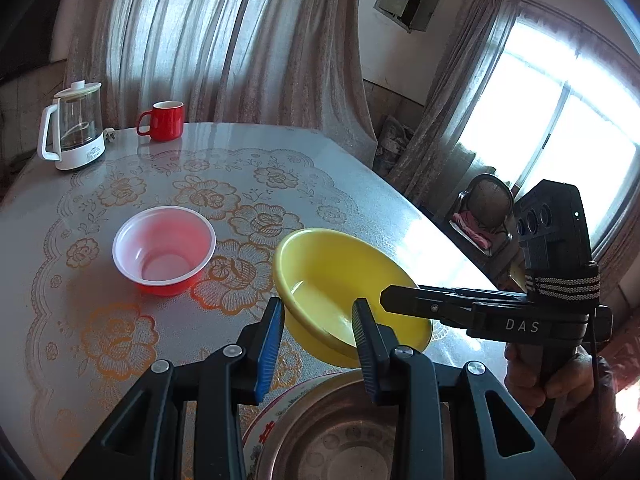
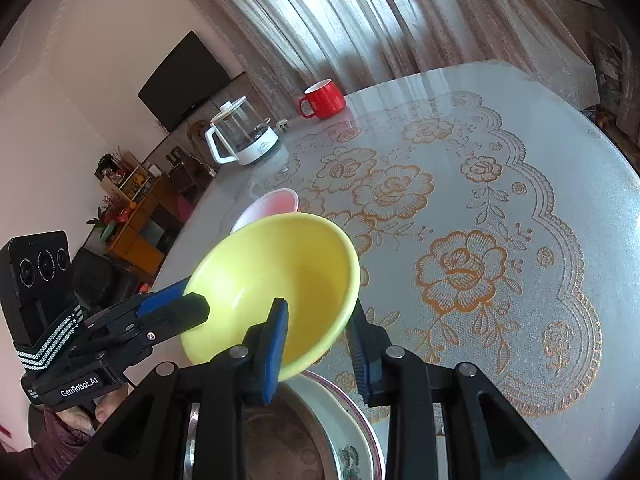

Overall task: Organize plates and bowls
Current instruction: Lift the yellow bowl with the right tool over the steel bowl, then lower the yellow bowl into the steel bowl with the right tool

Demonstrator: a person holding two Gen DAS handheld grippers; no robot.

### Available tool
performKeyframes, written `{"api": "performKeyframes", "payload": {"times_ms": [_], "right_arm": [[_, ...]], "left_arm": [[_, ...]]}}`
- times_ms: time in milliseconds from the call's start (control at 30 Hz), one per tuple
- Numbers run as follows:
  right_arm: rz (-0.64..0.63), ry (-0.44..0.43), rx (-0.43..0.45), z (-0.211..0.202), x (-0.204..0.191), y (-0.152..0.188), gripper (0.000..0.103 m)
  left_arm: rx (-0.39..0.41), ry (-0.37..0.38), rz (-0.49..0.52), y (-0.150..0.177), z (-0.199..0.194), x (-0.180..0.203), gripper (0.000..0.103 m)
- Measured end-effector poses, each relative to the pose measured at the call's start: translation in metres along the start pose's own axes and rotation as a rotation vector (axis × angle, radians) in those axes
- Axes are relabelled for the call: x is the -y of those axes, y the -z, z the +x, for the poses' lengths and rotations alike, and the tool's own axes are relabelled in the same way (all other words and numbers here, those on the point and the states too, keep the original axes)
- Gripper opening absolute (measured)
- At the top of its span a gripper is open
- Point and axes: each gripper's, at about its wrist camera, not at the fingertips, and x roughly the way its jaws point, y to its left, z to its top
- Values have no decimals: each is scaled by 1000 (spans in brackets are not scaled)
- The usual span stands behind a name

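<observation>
A yellow bowl (image 1: 340,280) is lifted and tilted above the table, and it also shows in the right wrist view (image 2: 272,280). My right gripper (image 2: 318,340) straddles its near rim, one finger inside and one outside, seemingly holding it. My left gripper (image 1: 318,332) straddles the bowl's opposite rim with a wide gap. A red bowl with a white inside (image 1: 164,248) sits on the table to the left; it shows behind the yellow bowl (image 2: 272,204). A metal dish (image 1: 340,440) rests in a patterned white plate (image 1: 264,424) below both grippers.
A glass kettle with white base (image 1: 74,128) and a red mug (image 1: 162,120) stand at the table's far edge. The table (image 2: 520,200) has a floral lace cover. A chair (image 1: 484,212) stands off the table's right side.
</observation>
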Motion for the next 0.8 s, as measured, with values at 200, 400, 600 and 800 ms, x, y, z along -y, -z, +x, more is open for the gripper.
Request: {"api": "performKeyframes", "payload": {"times_ms": [200, 400, 600, 800], "right_arm": [[-27, -8, -6, -3, -11, 13, 30], [-20, -36, -12, -10, -15, 28, 30], [2, -64, -6, -18, -19, 46, 30], [28, -85, -2, -23, -20, 60, 30]], "left_arm": [[13, -20, 1, 16, -12, 6, 35], [36, -13, -6, 29, -29, 12, 35], [59, -27, 18, 43, -44, 23, 35], [59, -16, 4, 55, -53, 27, 35]]}}
